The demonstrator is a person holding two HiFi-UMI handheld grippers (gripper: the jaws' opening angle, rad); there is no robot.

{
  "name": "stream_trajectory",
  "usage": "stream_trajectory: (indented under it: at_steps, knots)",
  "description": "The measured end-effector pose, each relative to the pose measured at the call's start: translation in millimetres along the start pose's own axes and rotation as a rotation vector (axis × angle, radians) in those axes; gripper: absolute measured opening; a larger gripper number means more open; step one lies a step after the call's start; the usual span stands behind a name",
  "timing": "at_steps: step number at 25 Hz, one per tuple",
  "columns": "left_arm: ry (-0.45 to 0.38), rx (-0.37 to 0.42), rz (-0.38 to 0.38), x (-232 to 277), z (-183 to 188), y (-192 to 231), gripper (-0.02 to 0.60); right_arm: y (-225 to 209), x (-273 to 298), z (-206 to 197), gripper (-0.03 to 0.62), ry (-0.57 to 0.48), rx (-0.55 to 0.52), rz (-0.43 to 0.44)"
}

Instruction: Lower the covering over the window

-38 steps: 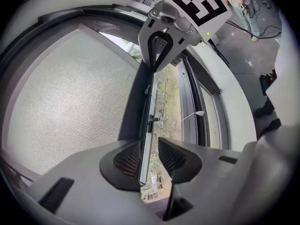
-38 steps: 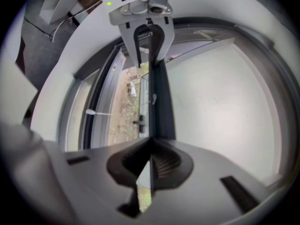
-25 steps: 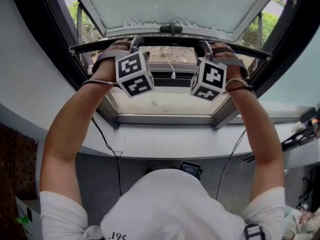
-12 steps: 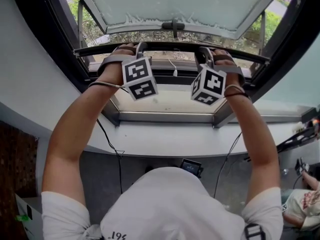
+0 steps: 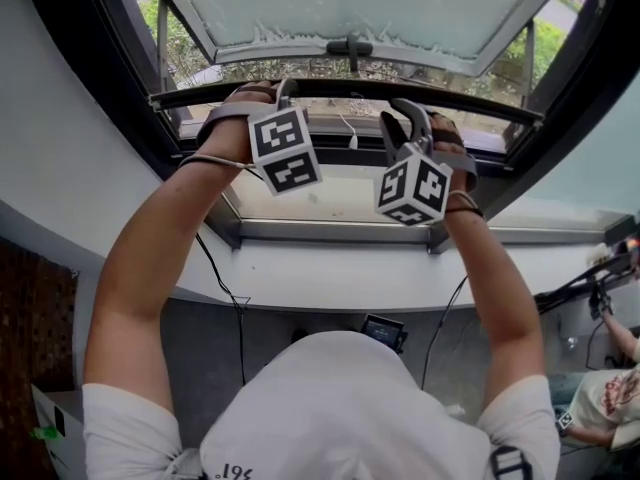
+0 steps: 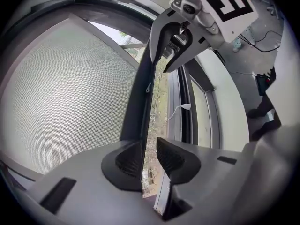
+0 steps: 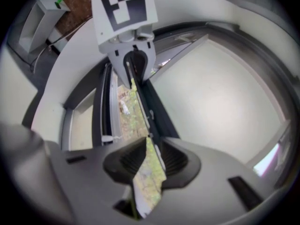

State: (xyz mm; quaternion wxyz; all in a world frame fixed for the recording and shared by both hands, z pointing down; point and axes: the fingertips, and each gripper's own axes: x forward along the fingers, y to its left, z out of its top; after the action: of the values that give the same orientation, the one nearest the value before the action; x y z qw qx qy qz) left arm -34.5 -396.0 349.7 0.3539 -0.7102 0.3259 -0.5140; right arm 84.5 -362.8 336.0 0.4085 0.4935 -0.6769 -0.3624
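The right hand-held gripper point(image 7: 149, 146) is opening. Its pads stand apart with greenery showing between them, and the dark bottom rail point(image 5: 330, 87) runs into the gap close to one pad without being pinched. In the head view its tips sit just under the rail. The left hand-held gripper point(image 6: 148, 146) is closing. The rail lies in its gap against one pad, with a slit of daylight between the rail and the other pad, so I judge it is not clamped at this instant. The rail spans the window from side to side and carries the grey mesh screen point(image 6: 61, 93) above it. Through the screen the open sash point(image 5: 370, 8) shows. The rail hangs partway down, and below it there is an open strip above the lower frame point(image 5: 330, 236), so the covering looks only partly lowered. A small white cord end point(image 5: 351, 146) hangs just beneath the rail. The step in hand seems to be a change of grip during the pull. Next, both pairs of pads need a firm hold on the rail and an even pull down, so the rail stays level. The only markings are the black-and-white squares on the cubes point(image 5: 284, 150). The print at the shirt's edge is cut off and unreadable.
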Motion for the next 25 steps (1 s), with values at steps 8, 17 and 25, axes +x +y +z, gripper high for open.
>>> stream_trajectory:
  at_steps: [8, 17, 25]
  knots:
    - [0.005, -0.001, 0.004, -0.7, -0.9, 0.3, 0.101, 94.3, 27.9, 6.5, 0.107, 0.056, 0.182, 0.26]
    - [0.003, -0.011, 0.009, -1.0, 0.6, 1.1, 0.101, 111.4, 56.9, -4.2, 0.135, 0.181, 0.432, 0.309]
    - [-0.001, -0.017, 0.013, -1.9, 1.0, 1.0, 0.101, 117.1, 56.1, -4.4, 0.083, 0.22, 0.65, 0.344]
